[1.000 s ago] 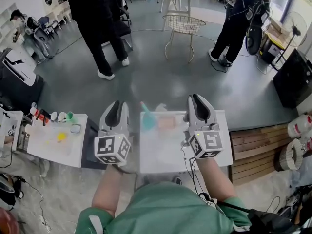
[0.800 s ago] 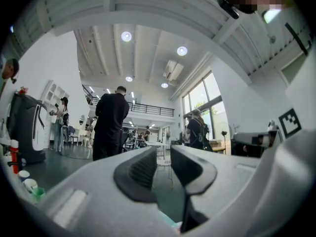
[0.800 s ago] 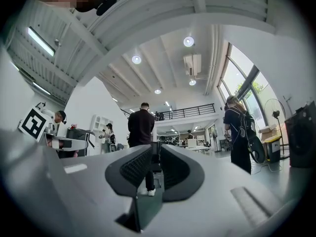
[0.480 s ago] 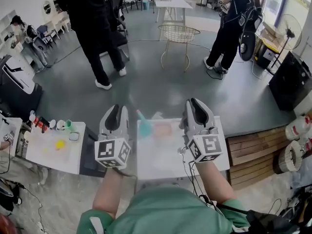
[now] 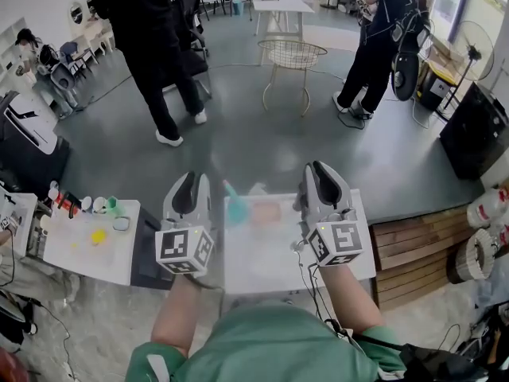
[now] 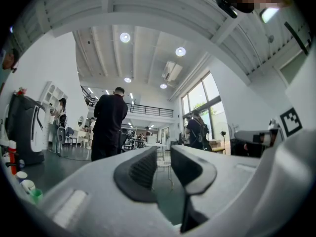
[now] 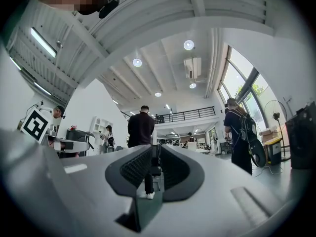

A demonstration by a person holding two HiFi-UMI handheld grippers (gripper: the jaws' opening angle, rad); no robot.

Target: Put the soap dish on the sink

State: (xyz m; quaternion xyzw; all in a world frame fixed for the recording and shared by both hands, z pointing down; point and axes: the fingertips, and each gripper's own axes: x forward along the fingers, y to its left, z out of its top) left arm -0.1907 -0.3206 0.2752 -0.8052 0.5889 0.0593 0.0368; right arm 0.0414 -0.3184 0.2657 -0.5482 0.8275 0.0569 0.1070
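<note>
— So, what sits closest?
— A green shirt (image 5: 262,344) at the bottom edge, with two bare forearms reaching forward from it. Each forearm ends in a marker cube.
— And the left hand-held gripper (image 5: 188,183)?
— It points out across the room. Its own view shows the jaws a little apart, with nothing between them.
— The right hand-held gripper (image 5: 321,173)?
— It has the same pose, alongside the left one. Its jaws are drawn in to a thin slit and are also empty.
— Where is the soap dish (image 5: 267,212)?
— It is the blurred pinkish flat shape on the far part of the white desk (image 5: 262,257). From the head view it lies between the two grippers, nearer the right one, and neither grips it. Just left of it is a teal item (image 5: 235,204) with a slanted handle, too blurred to name.
— Anything else at that level?
— A second white desk (image 5: 71,253) stands to the left, apart from the first. It carries a yellow blob (image 5: 98,235) and a row of small cups (image 5: 99,206).
— And beyond?
— There is grey floor (image 5: 238,134), with a person in black (image 5: 151,46) standing at the left. A wire-frame side table (image 5: 291,54) stands in the middle and a person with a backpack (image 5: 386,38) at the right. A black box (image 5: 477,130) is by the right edge.
</note>
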